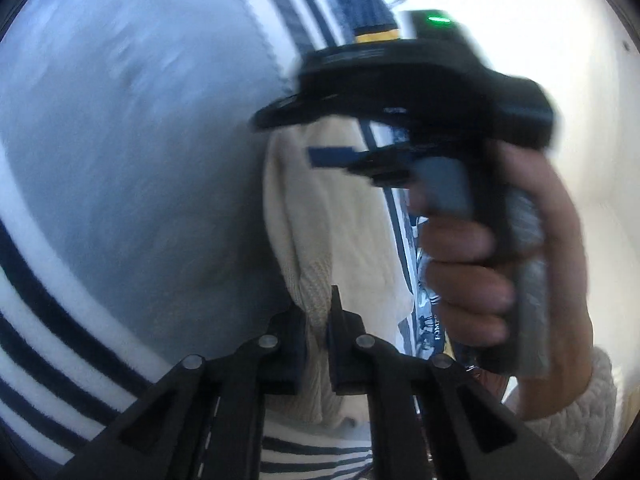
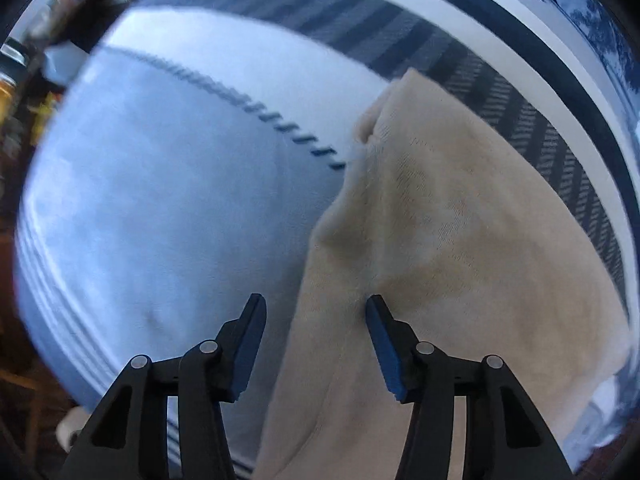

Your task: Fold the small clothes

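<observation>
A small cream knit garment (image 1: 320,236) hangs over a pale blue blanket (image 1: 132,140). My left gripper (image 1: 318,320) is shut on the garment's near edge, the cloth pinched between its jaws. My right gripper (image 1: 420,80) shows in the left wrist view, held in a hand above the garment's far end. In the right wrist view the right gripper (image 2: 316,312) is open, its jaws standing either side of a fold of the cream garment (image 2: 440,240), which lies across the blanket (image 2: 160,208).
The blanket has white and navy stripes along its borders (image 1: 60,328) and a dark stitched line (image 2: 260,108). A striped dark band (image 2: 500,92) runs behind the garment. Clutter shows at the upper left (image 2: 24,72). The holder's cream knit sleeve (image 1: 572,412) is at lower right.
</observation>
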`<state>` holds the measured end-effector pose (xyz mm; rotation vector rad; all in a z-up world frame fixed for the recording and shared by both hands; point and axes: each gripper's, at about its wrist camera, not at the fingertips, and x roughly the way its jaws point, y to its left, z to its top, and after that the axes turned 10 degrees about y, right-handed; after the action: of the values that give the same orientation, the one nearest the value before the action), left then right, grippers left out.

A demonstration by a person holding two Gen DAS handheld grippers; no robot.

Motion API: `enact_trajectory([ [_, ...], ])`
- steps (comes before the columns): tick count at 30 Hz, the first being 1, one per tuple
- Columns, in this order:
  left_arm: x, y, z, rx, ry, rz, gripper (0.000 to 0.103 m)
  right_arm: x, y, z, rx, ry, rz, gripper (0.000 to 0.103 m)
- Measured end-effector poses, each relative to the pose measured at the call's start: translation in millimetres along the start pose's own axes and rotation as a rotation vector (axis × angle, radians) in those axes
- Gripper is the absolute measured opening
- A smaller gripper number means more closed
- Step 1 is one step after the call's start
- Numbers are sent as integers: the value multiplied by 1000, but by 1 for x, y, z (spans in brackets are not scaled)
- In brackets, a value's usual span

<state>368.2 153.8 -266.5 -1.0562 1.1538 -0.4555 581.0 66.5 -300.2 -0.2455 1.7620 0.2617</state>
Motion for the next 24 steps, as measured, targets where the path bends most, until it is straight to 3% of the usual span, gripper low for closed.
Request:
enact_trajectory([
  [2,0,-5,-2,19,-9,37,7,6,5,3,-13,13,-49,51],
  [3,2,-6,-2,16,-3,36,7,9,10,3,-36,12,-97,41],
  [4,3,-6,-2,11,0,34,7,11,15,3,-67,14,-154,23],
  [5,3,-7,-2,13,-1,35,7,14,20,3,-108,21,-224,18],
  [10,4,-21,-2,63,-16,45,7,4,19,-3,-139,2,-225,7],
  [12,2,-24,-7,88,-25,37,7,-10,8,-10,-117,-39,-169,7],
  [14,1,-39,-14,144,-40,80,7,-32,-11,-22,-85,-101,-93,7],
  [17,-1,-80,-30,255,-64,167,7,-68,-48,-48,-33,-204,76,7],
  [20,0,-116,-44,309,-62,157,7,-94,-80,-80,2,-287,249,7],
  [24,11,-169,-70,447,-52,218,7,-127,-135,-127,42,-409,440,7],
])
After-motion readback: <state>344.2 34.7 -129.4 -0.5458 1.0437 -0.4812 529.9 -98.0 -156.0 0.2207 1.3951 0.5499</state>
